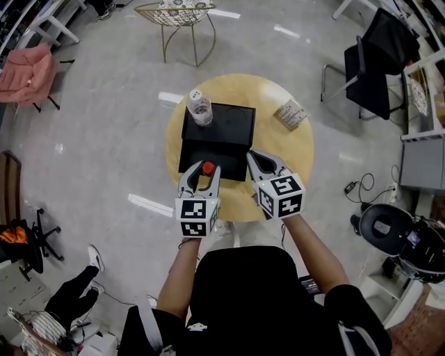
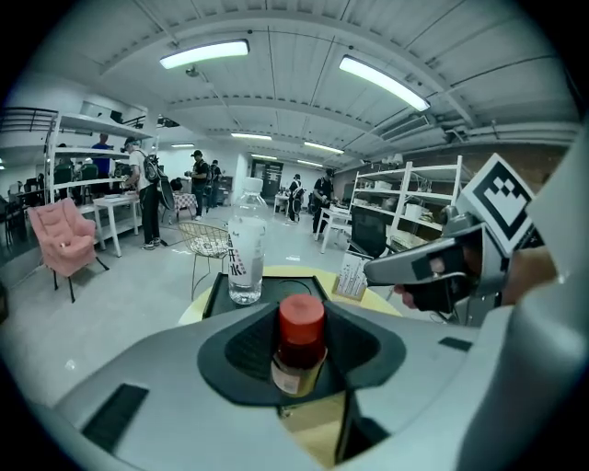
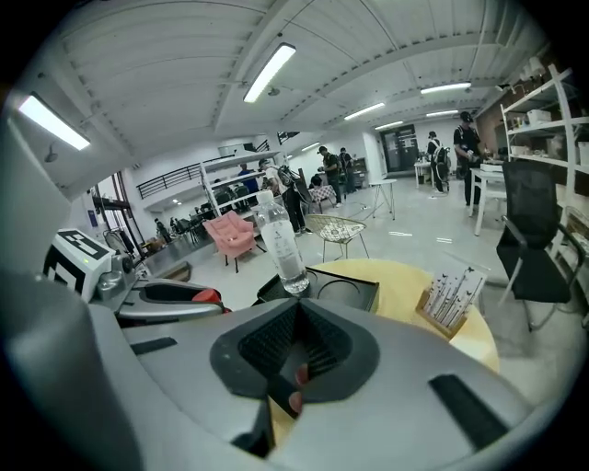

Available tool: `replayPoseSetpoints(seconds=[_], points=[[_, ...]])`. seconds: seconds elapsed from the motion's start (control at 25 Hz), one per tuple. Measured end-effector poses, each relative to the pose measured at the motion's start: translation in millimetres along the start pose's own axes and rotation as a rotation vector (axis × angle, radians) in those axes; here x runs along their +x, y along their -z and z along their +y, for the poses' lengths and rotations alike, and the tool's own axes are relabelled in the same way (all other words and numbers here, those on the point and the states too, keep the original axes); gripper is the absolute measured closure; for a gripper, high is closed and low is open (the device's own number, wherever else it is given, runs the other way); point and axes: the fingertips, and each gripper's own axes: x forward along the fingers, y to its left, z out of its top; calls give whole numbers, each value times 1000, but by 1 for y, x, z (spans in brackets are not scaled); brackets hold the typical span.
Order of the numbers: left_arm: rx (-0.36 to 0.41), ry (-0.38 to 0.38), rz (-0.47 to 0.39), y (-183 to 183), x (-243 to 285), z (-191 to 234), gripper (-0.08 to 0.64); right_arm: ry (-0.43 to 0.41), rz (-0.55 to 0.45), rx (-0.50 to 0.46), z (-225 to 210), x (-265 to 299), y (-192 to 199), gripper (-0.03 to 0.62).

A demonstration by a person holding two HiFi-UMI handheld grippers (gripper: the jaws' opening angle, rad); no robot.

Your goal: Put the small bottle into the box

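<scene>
The fingers [image 2: 184, 368] of my left gripper [image 2: 302, 311] are closed on the small bottle [image 2: 300, 354]. Its amber body stands upright between the two ribbed pads, and its red cap rises above them. The small bottle is in my grip, not in the box. The head view places it over the near part of the black box [image 1: 221, 125]. The fingers of my right gripper [image 3: 296, 311] are closed tip to tip, and I see no object between them. This gripper sits just to the right of the left one, beside the near right corner of the black box, with the two grippers close but apart. Each gripper carries its marker cube at the rear, nearest my hands. In the head view the black box shows as two flat black parts, one behind the other. A clear water bottle [image 1: 200, 108] stands upright on the far left corner of the far part. The black box lies on a round yellow desk [image 1: 295, 163], left of the desk's centre. A small wooden card holder [image 1: 290, 114] stands on the desk to the right of the black box, well apart from it. Around the desk is a glossy grey floor [image 1: 104, 139]. A wire chair [image 1: 177, 21] stands beyond the desk, a pink armchair [image 1: 28, 73] at far left, and a black office chair [image 1: 372, 69] at right.
</scene>
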Motion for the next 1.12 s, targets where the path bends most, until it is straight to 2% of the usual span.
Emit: replayPoseSetpoints(seconds=[0.4, 0.8, 1.12], points=[[54, 62, 83, 38, 43, -19, 408, 28, 69, 43, -27, 9, 38, 591], [49, 116, 147, 71, 75, -37, 408, 67, 120, 116, -55, 12, 76, 591], [71, 140, 179, 83, 95, -44, 408, 71, 154, 137, -65, 14, 97, 591]])
